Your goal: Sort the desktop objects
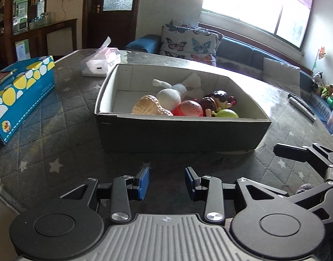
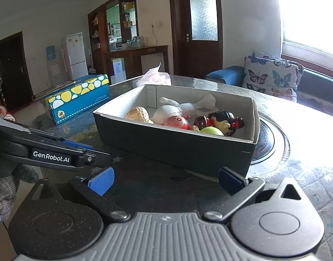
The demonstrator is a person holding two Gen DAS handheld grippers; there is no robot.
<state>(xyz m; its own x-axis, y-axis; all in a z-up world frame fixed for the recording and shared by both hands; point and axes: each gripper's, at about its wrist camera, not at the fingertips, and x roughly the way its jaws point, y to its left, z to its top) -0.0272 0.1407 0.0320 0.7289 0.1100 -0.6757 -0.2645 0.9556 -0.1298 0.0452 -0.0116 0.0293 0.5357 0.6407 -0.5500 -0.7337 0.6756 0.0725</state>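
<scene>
Dark-walled cardboard box (image 1: 181, 133) with a pale inner lining stands open-topped on the quilted, star-printed surface (image 1: 46, 143); it serves as the landmark below. Inside the box, all grouped toward its near wall, lie a beige ribbed peanut-shaped toy (image 1: 150, 106), a white plush toy (image 1: 169, 96), a red and pink round-faced figure (image 1: 191, 108), a dark-haired doll figure (image 1: 218, 102) and a yellow-green rounded item (image 1: 228, 113). These items touch one another. Crumpled white tissue (image 2: 204, 103) rests behind them toward the far wall of the box.

Left tool (image 1: 167, 182) hovers in front of the near wall of the box, above the surface. Its blue-padded fingers (image 1: 144, 181) stand apart with a clear gap, and nothing sits between them. Right tool (image 2: 166, 180) is in front of the near corner of the box, fingers spread wide, with nothing gripped. In the right wrist view the left tool appears to the left of the box.

Blue carton with white and yellow ovals (image 1: 18, 95) lies on the surface well to the left of the box. Soft white tissue pack (image 1: 100, 63), one sheet protruding, sits just beyond the far left corner of the box. Dark, slim remote control (image 1: 302, 106) lies on the surface to the right of the box. Butterfly-patterned cushion (image 1: 189, 41) rests on a blue sofa beyond the far side of the box.
</scene>
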